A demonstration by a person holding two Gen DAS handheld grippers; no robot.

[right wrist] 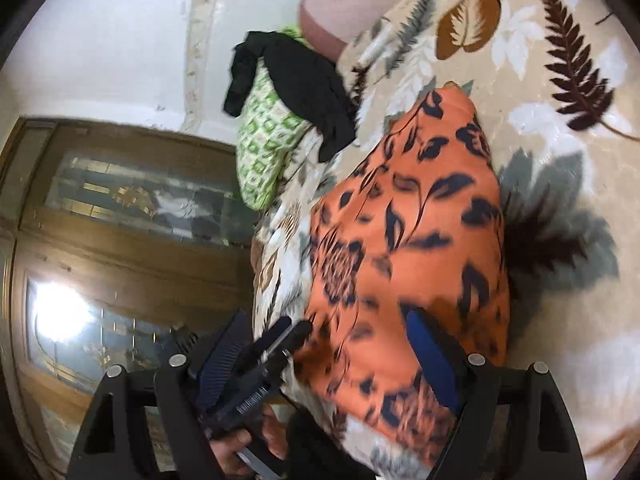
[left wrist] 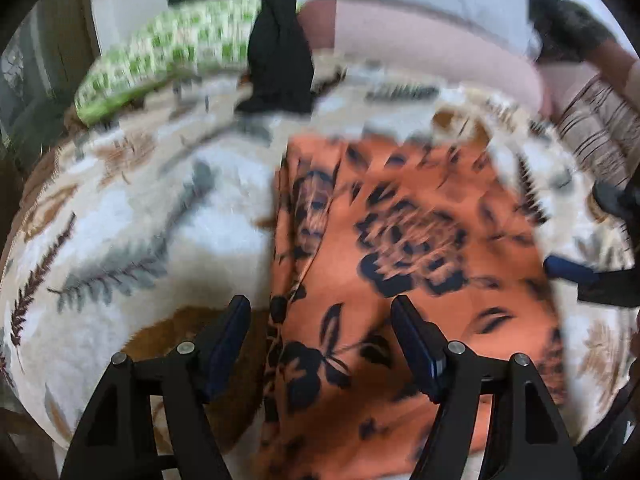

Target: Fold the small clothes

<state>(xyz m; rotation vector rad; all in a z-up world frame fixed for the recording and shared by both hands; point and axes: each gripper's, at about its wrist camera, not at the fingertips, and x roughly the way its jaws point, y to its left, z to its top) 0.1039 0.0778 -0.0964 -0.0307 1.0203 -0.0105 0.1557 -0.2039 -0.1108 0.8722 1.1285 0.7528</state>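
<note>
Between the L gripper's [left wrist: 320, 320] black fingers w/ dark blue ribbed pads, jaws wide apart, grip nothing; the orange cloth [left wrist: 400, 260] lies below them. R gripper [right wrist: 332, 332] is likewise wide, nothing held, hovering over the same cloth [right wrist: 408, 240]. Cloth: smooth, thin, navy floral print, laid roughly rectangular & flat on a plush leaf-pattern blanket [left wrist: 140, 220]. Further off, touching each other: a green-white checked bundle [left wrist: 168, 48] w/ a limp black garment [left wrist: 280, 60] draped over it. Pink cushion [left wrist: 420, 44] behind. Wooden glazed door [right wrist: 120, 220] shows in R view.
</note>
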